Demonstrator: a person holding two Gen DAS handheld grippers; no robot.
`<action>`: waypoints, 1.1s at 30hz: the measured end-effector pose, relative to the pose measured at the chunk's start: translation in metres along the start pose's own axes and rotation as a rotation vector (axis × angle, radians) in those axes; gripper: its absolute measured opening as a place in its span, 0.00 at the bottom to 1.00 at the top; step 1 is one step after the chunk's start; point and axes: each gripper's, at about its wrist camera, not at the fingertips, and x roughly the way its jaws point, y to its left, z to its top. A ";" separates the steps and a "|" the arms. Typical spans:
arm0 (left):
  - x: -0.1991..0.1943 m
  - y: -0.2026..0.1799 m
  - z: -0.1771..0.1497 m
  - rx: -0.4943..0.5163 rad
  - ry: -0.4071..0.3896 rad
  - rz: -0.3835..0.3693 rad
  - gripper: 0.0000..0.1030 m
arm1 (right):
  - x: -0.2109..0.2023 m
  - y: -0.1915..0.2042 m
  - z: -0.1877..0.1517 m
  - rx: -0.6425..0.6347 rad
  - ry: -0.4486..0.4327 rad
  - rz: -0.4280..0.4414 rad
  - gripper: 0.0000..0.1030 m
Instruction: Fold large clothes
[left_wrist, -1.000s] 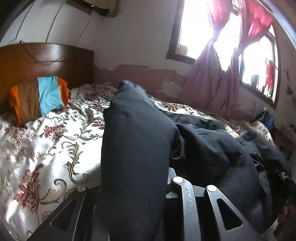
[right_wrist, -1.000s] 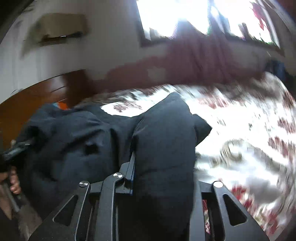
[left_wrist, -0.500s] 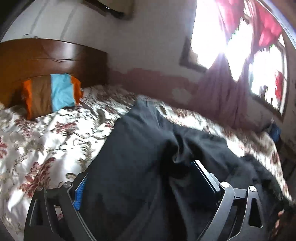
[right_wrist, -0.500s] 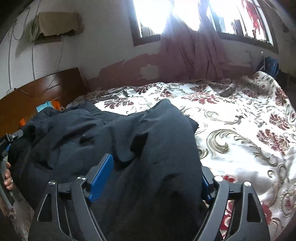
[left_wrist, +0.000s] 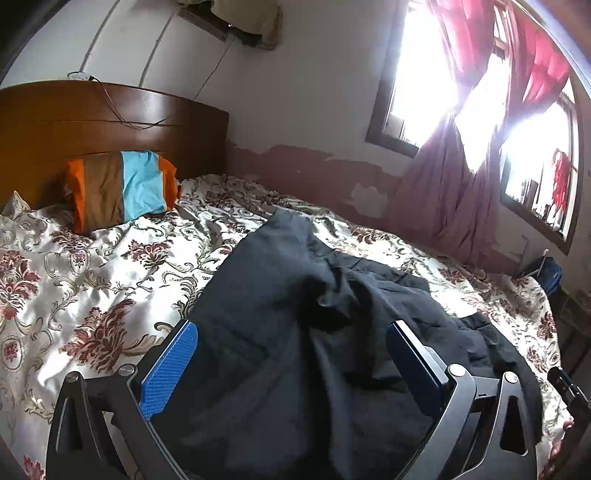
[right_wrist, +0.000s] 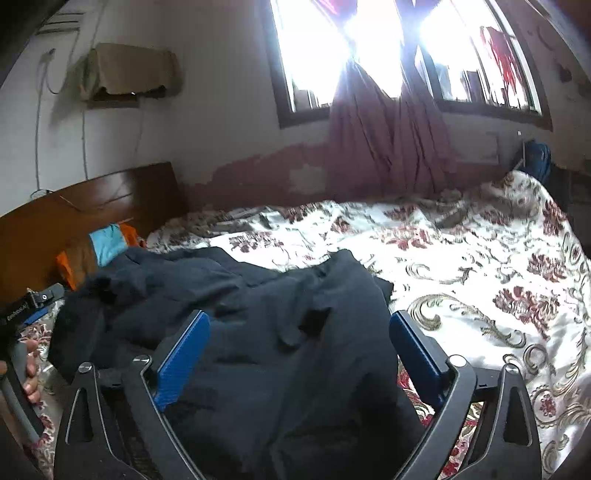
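Across the bed (left_wrist: 92, 280), the dark garment (left_wrist: 295, 350) is lying between both just-opening hand-held grippers: left hand-held gripper (left_wrist: 291, 369) and right hand-held gripper (right_wrist: 299, 358) are gaping wide, gripping nothing.

Both cameras sit low and close over the dark garment (left_wrist: 295, 332) on the bed (left_wrist: 92, 295). The left view faces the headboard (left_wrist: 110, 122) and window; the right view sits further from the headboard, probably nearer the bed's foot. Both share garment, headboard, curtain (right_wrist: 388, 140).

Each gripper (left_wrist: 291, 365) (right_wrist: 299, 354) has black triangular-cutout fingers (left_wrist: 92, 417), silver screws (left_wrist: 455, 369) behind ribbed blue pads (left_wrist: 168, 369).
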 end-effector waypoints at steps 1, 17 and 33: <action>-0.005 -0.002 0.000 0.003 -0.009 -0.005 1.00 | -0.006 0.004 0.001 -0.008 -0.013 0.007 0.94; -0.089 -0.040 -0.007 0.168 -0.099 -0.065 1.00 | -0.084 0.052 -0.006 -0.056 -0.130 0.084 0.96; -0.174 -0.057 -0.024 0.268 -0.147 0.016 1.00 | -0.160 0.071 -0.014 -0.136 -0.179 0.144 0.97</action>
